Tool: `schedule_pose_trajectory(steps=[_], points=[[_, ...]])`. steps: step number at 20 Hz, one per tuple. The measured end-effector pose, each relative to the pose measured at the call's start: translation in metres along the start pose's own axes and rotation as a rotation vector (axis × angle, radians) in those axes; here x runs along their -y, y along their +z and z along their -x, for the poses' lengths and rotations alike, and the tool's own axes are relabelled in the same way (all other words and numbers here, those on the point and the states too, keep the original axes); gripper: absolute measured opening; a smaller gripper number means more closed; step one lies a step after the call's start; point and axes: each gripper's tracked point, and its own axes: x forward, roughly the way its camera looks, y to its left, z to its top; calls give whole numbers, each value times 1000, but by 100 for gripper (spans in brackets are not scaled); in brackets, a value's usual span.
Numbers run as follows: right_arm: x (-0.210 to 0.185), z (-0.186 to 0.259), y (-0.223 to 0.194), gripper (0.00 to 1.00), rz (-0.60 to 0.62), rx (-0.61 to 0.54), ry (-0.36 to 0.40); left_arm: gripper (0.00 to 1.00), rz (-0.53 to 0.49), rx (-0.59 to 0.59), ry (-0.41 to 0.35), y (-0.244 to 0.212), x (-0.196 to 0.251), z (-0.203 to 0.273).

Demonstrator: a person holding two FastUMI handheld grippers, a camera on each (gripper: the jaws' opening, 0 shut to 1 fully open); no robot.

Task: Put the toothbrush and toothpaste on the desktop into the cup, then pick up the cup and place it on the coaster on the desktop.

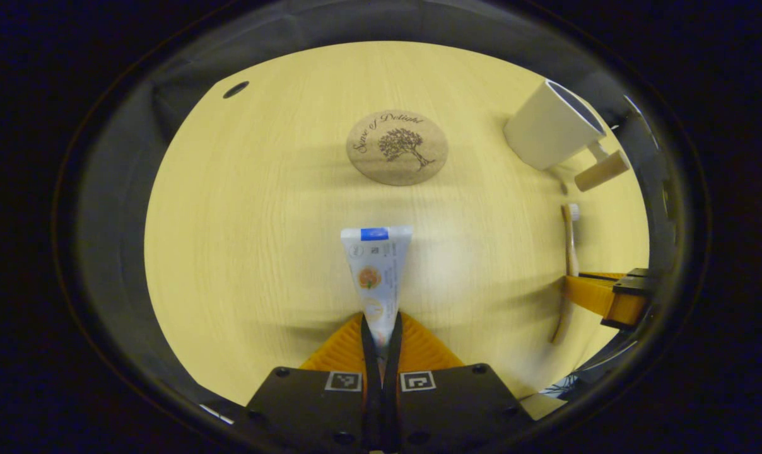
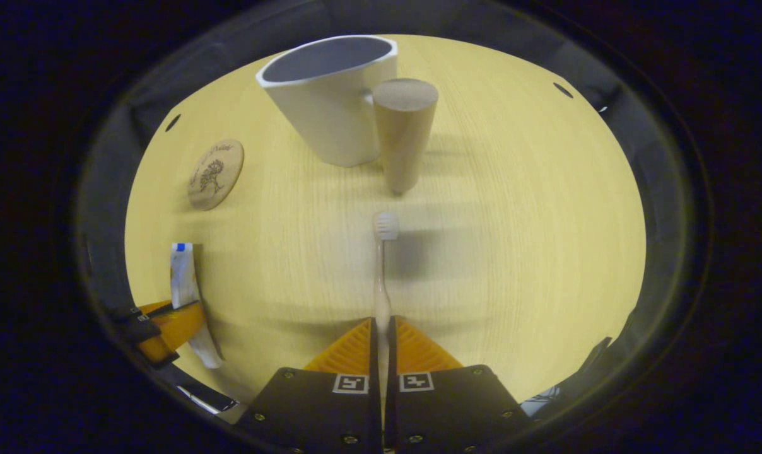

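Both tools are gripping something as I am watching from my station. I am seeing the left tool (image 1: 381,334) pinching the cap end of the toothpaste (image 1: 376,271), its two fingers pressing on the tube from either side, and the tube is pointing forward over the worktop (image 1: 261,239) with its flat crimped end, banded in blue, farthest from me. Small print and an orange round emblem are showing on the tube, but I am finding the lettering too small to make out.

Ahead of the tube the coaster (image 1: 397,147) is lying flat on the worktop, a round cork-coloured disc carrying a tree drawing and curved script; the second part is reading as "Delight", while the first word is staying unclear to me.

I am seeing the right tool (image 2: 381,337) clamping the handle of the toothbrush (image 2: 381,277), whose bristled head is pointing toward the cup (image 2: 330,94). The cup is standing upright on the worktop, pale outside and dark inside, with a thick wooden cylinder handle (image 2: 404,129) at its side. The coaster is sitting well apart from the cup, off to its left in the right gripper view.
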Motion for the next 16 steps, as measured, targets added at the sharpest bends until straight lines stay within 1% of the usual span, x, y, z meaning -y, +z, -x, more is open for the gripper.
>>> schedule_pose_trajectory(steps=[4,10,13,16], points=[[-11,17,0,4,-13,18,45,8,11,10,0,0,-3,4],[-26,55,5,3,12,90,88,8,26,44,-10,7,-5,19],[-35,77,15,3,11,139,113,8,29,58,-10,11,-6,24],[-39,95,30,3,11,197,119,8,36,60,-16,10,-5,24]])
